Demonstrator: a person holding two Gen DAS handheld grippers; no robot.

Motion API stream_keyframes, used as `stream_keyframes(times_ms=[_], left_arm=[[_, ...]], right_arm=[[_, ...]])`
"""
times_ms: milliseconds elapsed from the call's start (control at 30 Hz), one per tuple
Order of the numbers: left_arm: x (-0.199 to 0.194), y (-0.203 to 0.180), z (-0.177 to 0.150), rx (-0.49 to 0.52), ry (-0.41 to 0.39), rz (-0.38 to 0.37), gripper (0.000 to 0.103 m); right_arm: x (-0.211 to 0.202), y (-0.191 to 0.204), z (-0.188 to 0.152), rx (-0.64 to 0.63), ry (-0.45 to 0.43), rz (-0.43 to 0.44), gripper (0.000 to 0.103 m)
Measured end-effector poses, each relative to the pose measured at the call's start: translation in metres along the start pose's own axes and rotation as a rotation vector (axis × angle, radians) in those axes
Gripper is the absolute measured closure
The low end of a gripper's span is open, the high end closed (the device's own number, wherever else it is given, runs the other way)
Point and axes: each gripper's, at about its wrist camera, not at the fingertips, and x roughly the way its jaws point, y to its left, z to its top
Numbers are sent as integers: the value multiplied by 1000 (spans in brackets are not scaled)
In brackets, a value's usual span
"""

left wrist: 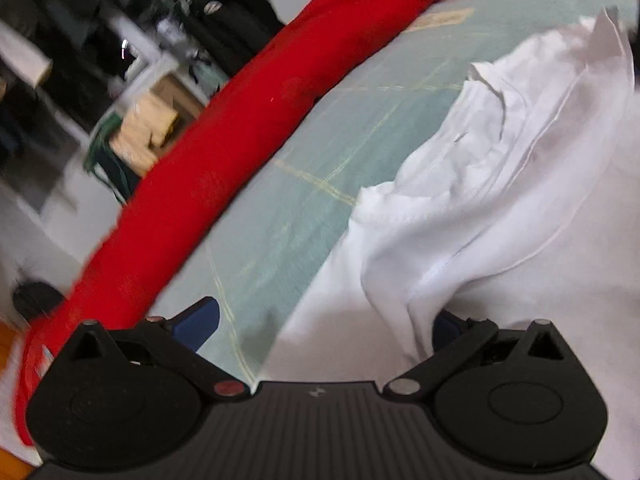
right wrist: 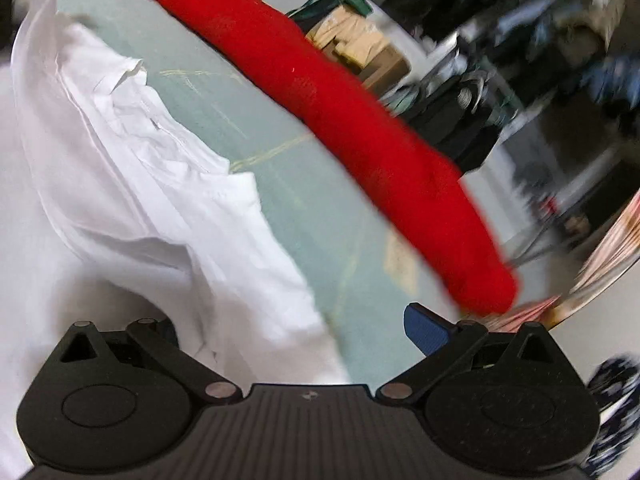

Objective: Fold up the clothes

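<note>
A pale green table [left wrist: 280, 200] holds a rumpled white shirt [left wrist: 500, 168] beside a long red roll [left wrist: 248, 128]. The 2 grippers, left gripper [left wrist: 326, 320] and right gripper [right wrist: 292, 328], stand wide open, holding nothing, each with 1 finger hidden under shirt cloth. Closing there could bunch several layers and skew the fold.

Left gripper [left wrist: 324, 324]: jaws spread wide, blue-padded left finger [left wrist: 198, 324] in clear view, right finger mostly hidden under white cloth. Right gripper [right wrist: 296, 330]: jaws also spread wide, blue-padded right finger [right wrist: 426, 330] visible, left finger hidden behind cloth. Both views motion-blurred.
</note>
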Motion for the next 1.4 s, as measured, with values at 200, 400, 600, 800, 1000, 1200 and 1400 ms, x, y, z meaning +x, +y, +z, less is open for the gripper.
stream_keyframes(times_ms=[200,400,600,800,1000,1200,1400], left_arm=[[-21,20,-14,-64,-12,-70,1],[18,65,-5,-377,44,-174,1],[45,66,-7,-423,98,-261,1],[25,88,-9,-478,-8,-395,1],[9,113,-5,-542,-15,-353,1],[-31,105,-17,-515,-72,-517,1],[-46,67,-42,-464,-49,-637,1]], right_arm=[[-22,-24,-14,87,-26,110,0],[14,-50,-8,265,2,201,0],[67,-96,-21,502,84,564,0],[70,-120,-29,612,31,735,0],[56,-149,-31,733,-52,744,0],[11,-148,-40,721,-139,883,0],[-38,-113,-52,576,-209,1099,0]])
